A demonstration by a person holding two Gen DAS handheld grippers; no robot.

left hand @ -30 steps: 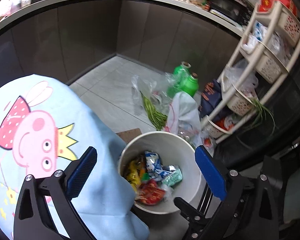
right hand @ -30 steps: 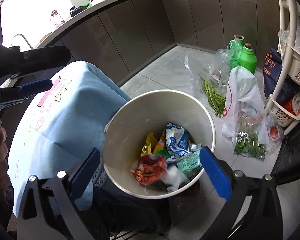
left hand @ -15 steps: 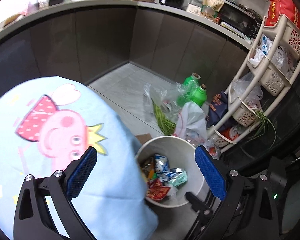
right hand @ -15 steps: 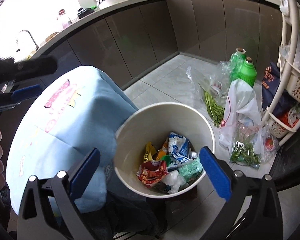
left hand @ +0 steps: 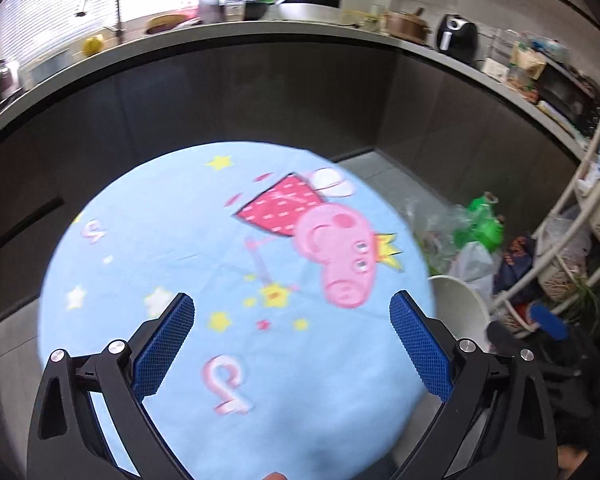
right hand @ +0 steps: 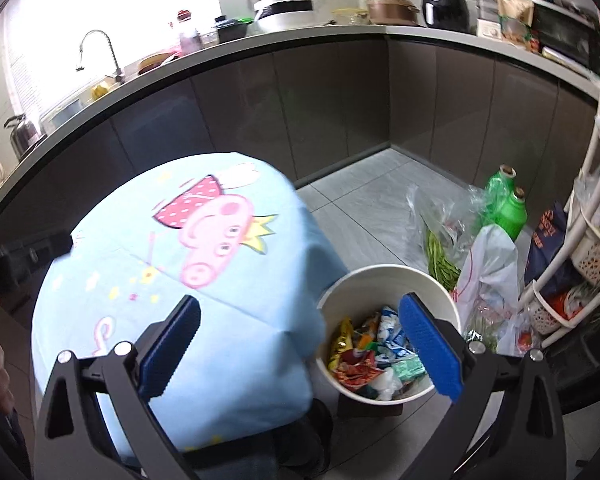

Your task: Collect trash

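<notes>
A white round bin (right hand: 384,280) stands on the floor right of a table, holding several crumpled snack wrappers (right hand: 374,354). In the left wrist view only part of the bin's rim (left hand: 458,300) shows past the table edge. My left gripper (left hand: 292,346) hangs open and empty above the light blue cartoon-pig tablecloth (left hand: 204,264). My right gripper (right hand: 300,348) is also open and empty, above the table's right edge (right hand: 292,320) and the bin. The right gripper's blue pad (left hand: 548,322) shows at the right of the left wrist view.
Dark cabinets under a grey counter (right hand: 340,32) wrap around the back, with a sink tap (right hand: 100,50) and appliances. On the floor lie a bag of green beans (right hand: 440,248), green bottles (right hand: 508,204) and white bags (right hand: 488,264). A white basket rack (right hand: 580,216) stands at right.
Both grippers have risen and swung left, away from the bin toward the table. The left view now shows mostly tablecloth. Both stay open and empty.
</notes>
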